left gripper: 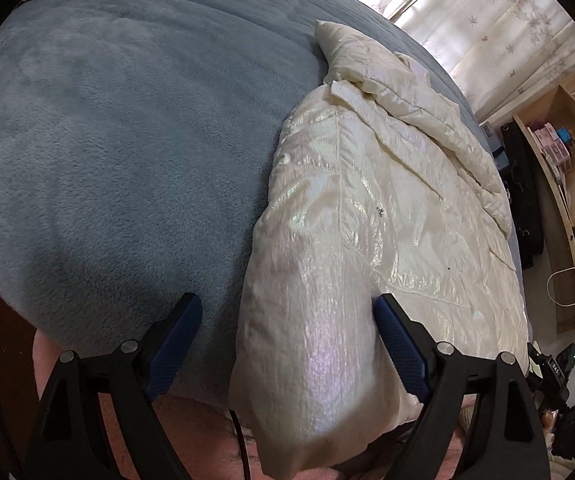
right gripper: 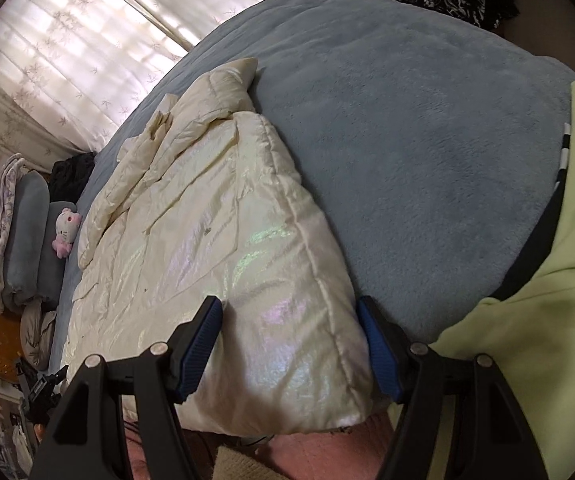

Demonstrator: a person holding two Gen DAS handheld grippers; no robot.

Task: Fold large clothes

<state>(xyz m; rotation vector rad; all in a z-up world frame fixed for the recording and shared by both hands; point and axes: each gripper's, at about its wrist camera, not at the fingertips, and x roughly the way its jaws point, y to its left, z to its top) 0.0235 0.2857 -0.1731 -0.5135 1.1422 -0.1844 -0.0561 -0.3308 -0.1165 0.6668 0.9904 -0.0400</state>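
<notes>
A cream, shiny padded jacket (left gripper: 371, 216) lies on a grey-blue fleece blanket (left gripper: 127, 140) on the bed; it also shows in the right wrist view (right gripper: 215, 248). My left gripper (left gripper: 287, 312) is open, its blue pads (left gripper: 397, 344) astride the jacket's near left corner, which hangs over the bed edge. My right gripper (right gripper: 289, 312) is open, its pads (right gripper: 375, 344) astride the jacket's near right corner. Neither pad pair presses the fabric flat.
The blanket (right gripper: 427, 140) covers the bed. Pillows and a white plush toy (right gripper: 65, 228) sit at the bed's head. A wooden shelf (left gripper: 563, 184) stands by the bed. A lime-green sleeve (right gripper: 535, 320) is at right. Curtains (right gripper: 87, 40) hang behind.
</notes>
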